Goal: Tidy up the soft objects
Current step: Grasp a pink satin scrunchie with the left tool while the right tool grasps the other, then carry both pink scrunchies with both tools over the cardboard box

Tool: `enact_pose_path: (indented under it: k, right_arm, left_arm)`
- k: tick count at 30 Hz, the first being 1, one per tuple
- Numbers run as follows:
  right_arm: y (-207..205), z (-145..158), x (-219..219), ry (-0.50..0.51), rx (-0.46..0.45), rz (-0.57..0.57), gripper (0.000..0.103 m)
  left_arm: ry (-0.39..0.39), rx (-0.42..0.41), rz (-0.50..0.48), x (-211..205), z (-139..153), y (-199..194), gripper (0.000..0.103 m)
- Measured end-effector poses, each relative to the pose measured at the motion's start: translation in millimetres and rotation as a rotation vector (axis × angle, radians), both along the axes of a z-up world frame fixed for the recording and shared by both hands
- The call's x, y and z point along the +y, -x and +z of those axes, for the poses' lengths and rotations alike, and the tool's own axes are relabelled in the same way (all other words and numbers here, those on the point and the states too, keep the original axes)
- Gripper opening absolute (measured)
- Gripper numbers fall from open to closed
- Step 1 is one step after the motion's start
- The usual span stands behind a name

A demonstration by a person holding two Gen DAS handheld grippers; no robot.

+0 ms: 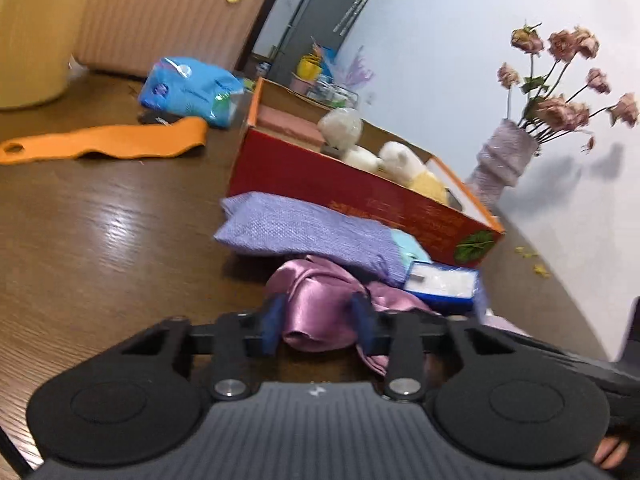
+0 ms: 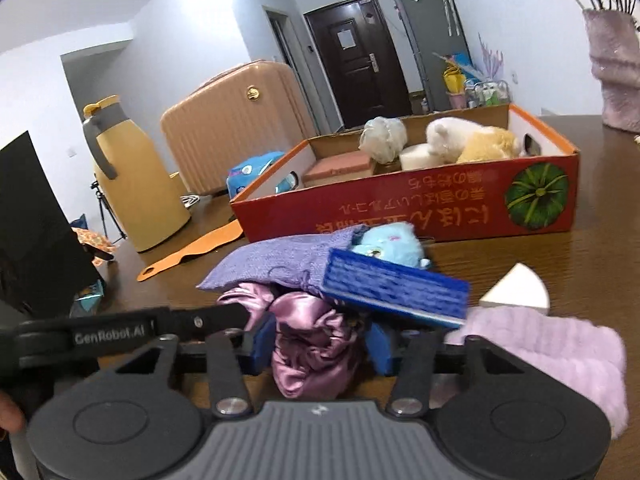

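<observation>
Both grippers, left gripper (image 1: 319, 322) and right gripper (image 2: 318, 338), pinch the satin cloth (image 2: 312, 344) between narrow fingers; slick fabric may slip free; the blue sponge (image 2: 396, 290) overlapping it just beyond may get dragged.

Way fwd blocked by purple knit bag (image 2: 280, 260) & blue sponge (image 2: 396, 290) atop satin cloth (image 2: 312, 344); red box (image 2: 404, 208) walls off rear; bare tabletop (image 1: 100, 220) left open to orange strip (image 1: 104, 142); flask (image 2: 136, 184), suitcase (image 2: 236, 124) beyond.
</observation>
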State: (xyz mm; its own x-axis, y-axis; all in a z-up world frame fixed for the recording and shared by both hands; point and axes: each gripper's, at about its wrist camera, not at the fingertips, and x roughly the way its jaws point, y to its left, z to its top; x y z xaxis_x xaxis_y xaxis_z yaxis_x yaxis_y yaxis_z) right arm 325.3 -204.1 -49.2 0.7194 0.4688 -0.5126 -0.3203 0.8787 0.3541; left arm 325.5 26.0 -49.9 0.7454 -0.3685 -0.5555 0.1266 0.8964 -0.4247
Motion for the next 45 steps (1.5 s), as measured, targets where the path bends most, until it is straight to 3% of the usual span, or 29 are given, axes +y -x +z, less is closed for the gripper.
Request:
enact_pose_path:
  k: [3, 7, 14, 15, 18, 25, 27, 28, 29, 30, 38, 42, 45]
  right_arm:
    - [1.1, -0.9, 4.7, 0.016, -0.003, 0.024, 0.023]
    - [21.4, 8.4, 1.2, 0.010, -0.010, 0.077, 0.021]
    - [100.1, 16.4, -12.2, 0.048, -0.035, 0.172, 0.022]
    - [110.5, 16.2, -14.5, 0.056, -0.036, 0.183, 0.025]
    - [133.2, 16.2, -25.5, 0.048, -0.041, 0.160, 0.030]
    - [139.2, 24.2, -40.6, -0.011, -0.079, 0.094, 0.030]
    - [137.5, 20.0, -36.2, 0.002, -0.066, 0.092, 0.030]
    - [136.5, 17.1, -33.7, 0.006, -0.057, 0.092, 0.030]
    - [135.6, 13.4, -31.5, 0.009, -0.047, 0.095, 0.030]
    - [135.1, 10.5, -30.3, 0.013, -0.040, 0.094, 0.030]
    - [131.3, 2.2, -28.2, 0.003, -0.027, 0.089, 0.017]
    - [111.0, 29.3, -29.0, 0.013, -0.106, 0.093, 0.017]
    - [67.3, 66.2, -30.1, 0.030, -0.187, 0.098, 0.017]
  left_arm:
    - [-0.003, -0.008, -0.001, 0.9, 4.6, 9.8, 0.024]
    - [0.010, -0.005, -0.006, 2.7, 10.7, 42.2, 0.023]
    - [0.002, 0.002, -0.037, -5.3, 15.7, 120.9, 0.023]
    - [-0.004, 0.003, -0.048, -7.2, 14.4, 128.6, 0.024]
    - [-0.025, 0.014, -0.053, -9.9, 7.6, 143.0, 0.046]
    - [-0.016, -0.025, -0.031, -7.2, 16.9, 142.5, 0.060]
    - [-0.016, -0.026, -0.034, -8.9, 17.0, 137.9, 0.058]
    - [-0.014, -0.019, -0.038, -10.2, 15.8, 135.6, 0.049]
    - [-0.015, -0.003, -0.045, -11.5, 13.9, 133.4, 0.034]
    - [-0.016, 0.012, -0.057, -13.1, 11.4, 131.9, 0.027]
    - [-0.005, -0.008, -0.079, -16.4, 17.1, 128.3, 0.014]
    - [-0.026, -0.101, -0.103, -20.1, 49.9, 100.7, 0.014]
    - [-0.040, -0.173, -0.116, -20.0, 80.8, 52.1, 0.014]
